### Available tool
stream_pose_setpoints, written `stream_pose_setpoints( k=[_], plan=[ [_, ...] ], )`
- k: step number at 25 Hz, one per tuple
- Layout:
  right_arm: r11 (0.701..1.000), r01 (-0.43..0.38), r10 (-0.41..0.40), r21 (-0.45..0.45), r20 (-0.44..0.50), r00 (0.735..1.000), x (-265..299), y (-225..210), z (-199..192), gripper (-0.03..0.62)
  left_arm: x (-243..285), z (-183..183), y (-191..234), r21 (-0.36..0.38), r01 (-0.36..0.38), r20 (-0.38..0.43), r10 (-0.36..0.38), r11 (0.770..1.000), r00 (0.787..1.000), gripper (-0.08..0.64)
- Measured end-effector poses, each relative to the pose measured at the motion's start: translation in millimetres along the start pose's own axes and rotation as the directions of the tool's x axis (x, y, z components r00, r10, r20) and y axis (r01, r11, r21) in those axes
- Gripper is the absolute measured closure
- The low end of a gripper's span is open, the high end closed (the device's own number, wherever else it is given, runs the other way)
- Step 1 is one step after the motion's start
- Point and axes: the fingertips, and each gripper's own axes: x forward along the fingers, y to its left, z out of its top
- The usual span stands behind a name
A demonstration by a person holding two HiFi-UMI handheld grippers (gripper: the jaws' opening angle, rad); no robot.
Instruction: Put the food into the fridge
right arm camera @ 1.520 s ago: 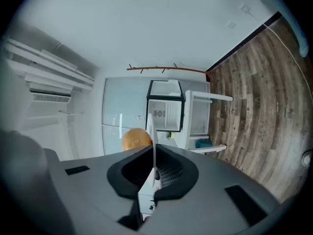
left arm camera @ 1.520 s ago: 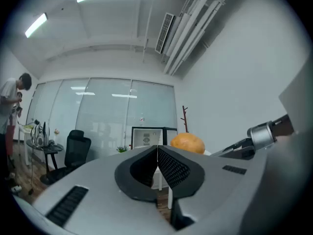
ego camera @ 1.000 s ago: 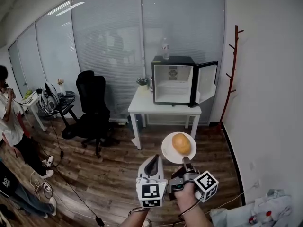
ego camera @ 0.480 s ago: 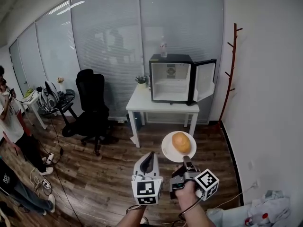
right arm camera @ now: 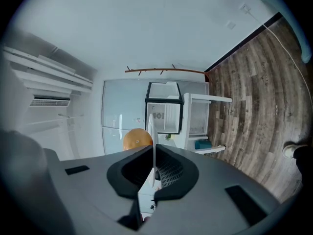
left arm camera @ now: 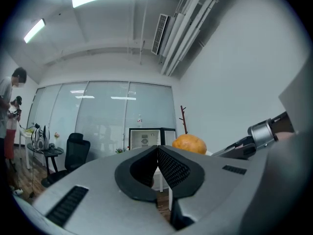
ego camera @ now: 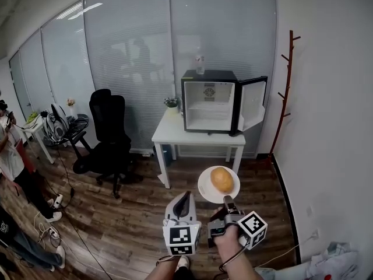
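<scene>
Head view: you stand well short of the fridge (ego camera: 210, 101), which sits on a white table (ego camera: 175, 134) with its door (ego camera: 253, 102) swung open to its right and a bottle (ego camera: 200, 64) on its roof. Your right gripper (ego camera: 228, 201) pinches the near rim of a white plate (ego camera: 204, 192), and the plate carries the food (ego camera: 222, 179), one round golden-brown piece, out in the air between you and the fridge. Your left gripper (ego camera: 185, 197) hangs beside it with nothing in it. As I judge it, the pick-up is done and the door is ready; the walk to the fridge, placing the plate inside and perhaps shutting the door remain. The fridge's white inside shows a shelf and, as far as I can make out, nothing on it.

Left gripper view: your jaws are pressed together with nothing between them. The food (left arm camera: 189, 144) sits just right of the fridge (left arm camera: 145, 137) far ahead.

Right gripper view: your jaws are clamped on the plate's rim (right arm camera: 153, 146), seen edge-on as a thin white line, with the food (right arm camera: 137, 138) on one side of it and the open fridge (right arm camera: 164, 114) far beyond. Only the rim is held, so the load may tip.
</scene>
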Motion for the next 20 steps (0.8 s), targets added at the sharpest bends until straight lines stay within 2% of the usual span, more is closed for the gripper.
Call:
stream_pose_setpoints(
  k=[9, 15, 20],
  plan=[
    [1.0, 0.016, -0.016, -0.023, 0.012, 1.0, 105, 0, 8, 0.557, 98, -5, 40, -0.012, 0.027, 0.014, -0.027, 1.0, 1.0, 0.534],
    [0.999, 0.027, -0.027, -0.024, 0.019, 0.999, 181, 3, -4, 0.557, 162, -8, 85, -0.02, 0.041, 0.007, -0.04, 0.999, 0.999, 0.534],
    [0.999, 0.027, -0.026, -0.025, 0.029, 0.999, 241, 8, -15, 0.557, 213, -11, 118, 0.0, 0.061, 0.012, -0.061, 0.998, 0.998, 0.534]
  ],
)
